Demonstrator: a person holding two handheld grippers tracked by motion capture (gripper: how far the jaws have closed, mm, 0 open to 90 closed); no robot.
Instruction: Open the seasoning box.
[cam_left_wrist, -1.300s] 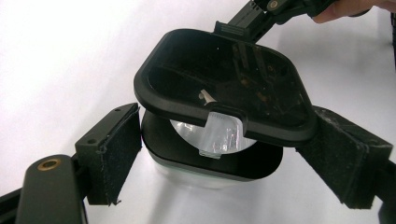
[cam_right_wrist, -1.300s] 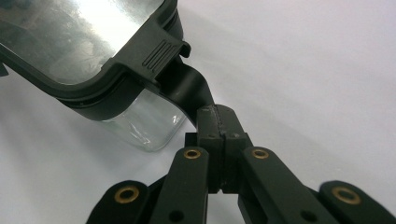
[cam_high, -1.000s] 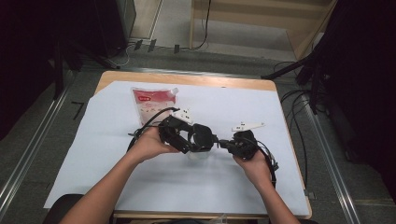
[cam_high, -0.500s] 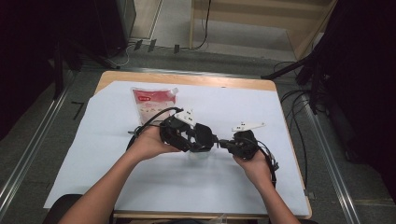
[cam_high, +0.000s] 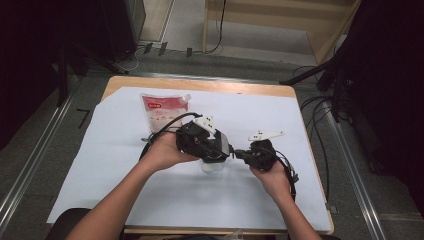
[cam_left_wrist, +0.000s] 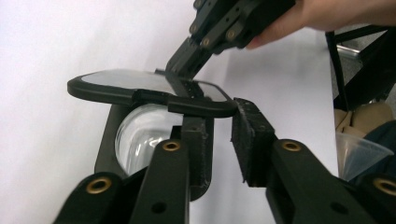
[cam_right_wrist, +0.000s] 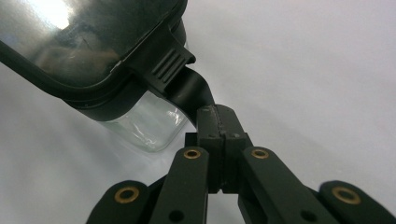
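A small clear container (cam_high: 212, 166) with a black lid (cam_left_wrist: 140, 84) stands on the white paper near the table's middle. My right gripper (cam_right_wrist: 219, 126) is shut on a black latch tab (cam_right_wrist: 187, 88) that hangs from the lid's edge (cam_right_wrist: 84, 42), above the clear wall (cam_right_wrist: 144, 126). In the left gripper view that same gripper (cam_left_wrist: 187, 56) reaches in from the top. My left gripper (cam_left_wrist: 223, 135) sits against the near rim, jaws slightly apart with bare paper showing between them. From above, the left gripper (cam_high: 220, 150) covers the container and the right gripper (cam_high: 239, 154) meets it from the right.
A red and white spouted pouch (cam_high: 162, 112) lies flat on the paper (cam_high: 100, 165) behind my left hand. A clear cone-shaped piece (cam_left_wrist: 357, 149) shows off the table's edge. Cables trail from both grippers. The wooden table edge (cam_high: 200, 85) runs along the back.
The left hand and its gripper have edged slightly to the right over the container. The right gripper keeps its place.
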